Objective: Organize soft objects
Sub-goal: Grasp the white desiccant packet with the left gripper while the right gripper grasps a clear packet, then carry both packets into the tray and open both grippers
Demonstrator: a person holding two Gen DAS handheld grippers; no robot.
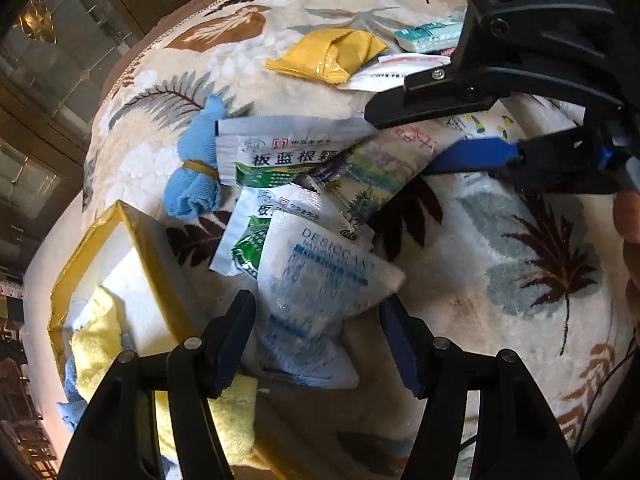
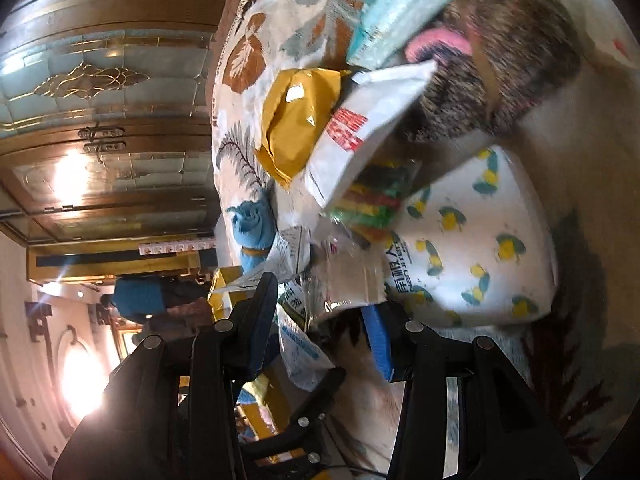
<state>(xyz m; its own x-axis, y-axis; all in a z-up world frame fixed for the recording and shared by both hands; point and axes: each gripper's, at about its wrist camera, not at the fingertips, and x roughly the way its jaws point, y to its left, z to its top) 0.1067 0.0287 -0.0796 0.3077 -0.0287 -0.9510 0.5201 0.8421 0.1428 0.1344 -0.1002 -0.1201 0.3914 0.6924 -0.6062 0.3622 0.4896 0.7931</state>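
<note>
My left gripper (image 1: 318, 332) is open, its fingers either side of a white desiccant bag (image 1: 320, 280) that lies on the leaf-patterned blanket (image 1: 500, 260). Green-and-white sachets (image 1: 280, 152) and a colourful packet (image 1: 372, 176) lie just behind it, a rolled blue cloth (image 1: 196, 168) to their left. My right gripper (image 1: 400, 140) reaches in from the right, open, jaws around the colourful packet's edge; in its own view (image 2: 320, 316) the clear packet (image 2: 344, 280) sits between the fingers. A yellow-rimmed box (image 1: 132, 240) at the left holds a yellow cloth (image 1: 96, 340).
A yellow pouch (image 1: 332, 54), a white sachet (image 1: 384, 74) and a teal tissue pack (image 1: 428, 36) lie further back. A lemon-print tissue pack (image 2: 476, 240) and a brown furry item (image 2: 492, 60) lie right of my right gripper. Wooden cabinets stand beyond the bed's left edge.
</note>
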